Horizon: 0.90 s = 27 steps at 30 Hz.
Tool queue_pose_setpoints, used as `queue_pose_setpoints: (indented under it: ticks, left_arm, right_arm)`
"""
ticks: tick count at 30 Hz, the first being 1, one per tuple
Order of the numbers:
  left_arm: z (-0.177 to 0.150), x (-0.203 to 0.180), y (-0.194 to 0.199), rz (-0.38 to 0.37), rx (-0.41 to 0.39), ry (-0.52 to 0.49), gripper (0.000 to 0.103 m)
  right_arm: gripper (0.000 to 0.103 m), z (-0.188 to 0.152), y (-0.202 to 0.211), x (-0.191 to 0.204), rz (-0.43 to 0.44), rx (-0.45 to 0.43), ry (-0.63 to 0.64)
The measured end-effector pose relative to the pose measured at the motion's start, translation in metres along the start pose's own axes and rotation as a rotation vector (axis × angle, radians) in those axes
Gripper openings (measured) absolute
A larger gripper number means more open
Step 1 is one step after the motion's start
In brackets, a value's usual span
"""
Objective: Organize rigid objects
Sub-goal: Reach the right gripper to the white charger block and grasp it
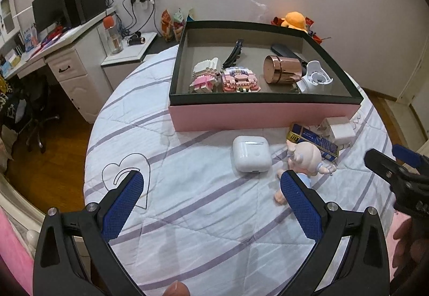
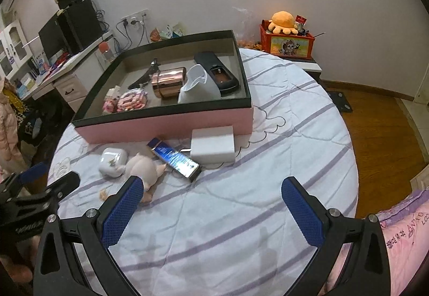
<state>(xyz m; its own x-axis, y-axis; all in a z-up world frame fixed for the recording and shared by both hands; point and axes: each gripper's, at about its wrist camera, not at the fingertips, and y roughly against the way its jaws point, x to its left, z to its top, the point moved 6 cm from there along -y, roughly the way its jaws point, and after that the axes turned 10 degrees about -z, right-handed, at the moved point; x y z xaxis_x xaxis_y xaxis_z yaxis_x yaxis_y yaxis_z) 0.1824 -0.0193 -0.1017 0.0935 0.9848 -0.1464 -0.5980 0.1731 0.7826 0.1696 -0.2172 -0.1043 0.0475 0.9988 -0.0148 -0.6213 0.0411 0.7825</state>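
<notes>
A pink box with a dark rim [image 1: 265, 101] [image 2: 161, 114] stands on the round bed. It holds two brick models [image 1: 240, 80], a black hair clip [image 1: 233, 54], a copper jar [image 1: 281, 69] [image 2: 167, 82], a white holder [image 1: 316, 77] [image 2: 197, 86] and a dark case [image 2: 217, 72]. In front of the box lie a white earbud case [image 1: 250, 153] [image 2: 112, 159], a small doll [image 1: 303, 161] [image 2: 142, 171], a blue and gold flat box [image 1: 313, 141] [image 2: 175, 159] and a white charger block [image 1: 339, 129] [image 2: 213, 144]. My left gripper [image 1: 211, 183] is open and empty, near the doll. My right gripper [image 2: 211, 188] is open and empty over the quilt.
A white desk [image 1: 72, 65] with a monitor and speakers stands at the left, a nightstand [image 1: 128, 57] beside it. An orange plush [image 2: 284, 21] sits on a red box at the back right. Wooden floor surrounds the bed. A pink pillow [image 2: 402, 237] lies at the right.
</notes>
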Motion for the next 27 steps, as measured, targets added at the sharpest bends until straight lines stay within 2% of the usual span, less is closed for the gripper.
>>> queue_pose_setpoints:
  ticks: [12,20,21,22,23,27]
  left_arm:
    - [0.014,0.007,-0.027,0.011,0.029,-0.003,0.103]
    - [0.019,0.009,-0.040,0.009,0.046,-0.006,0.103]
    - [0.019,0.009,-0.041,0.008,0.047,-0.008,0.103]
    - [0.019,0.008,-0.040,0.009,0.046,-0.009,0.103]
    - [0.019,0.008,-0.040,0.009,0.046,-0.011,0.103]
    - [0.019,0.008,-0.035,0.012,0.035,-0.013,0.103]
  right_arm:
    - [0.102,0.019,-0.068,-0.004,-0.063,0.083,0.010]
    - [0.079,0.020,-0.075,0.003,-0.033,0.088,0.036]
    - [0.073,0.019,-0.074,0.006,-0.027,0.088,0.042]
    - [0.063,0.019,-0.074,0.010,-0.019,0.087,0.054]
    - [0.057,0.019,-0.074,0.013,-0.014,0.084,0.065]
    - [0.055,0.020,-0.071,0.020,-0.039,0.073,0.093]
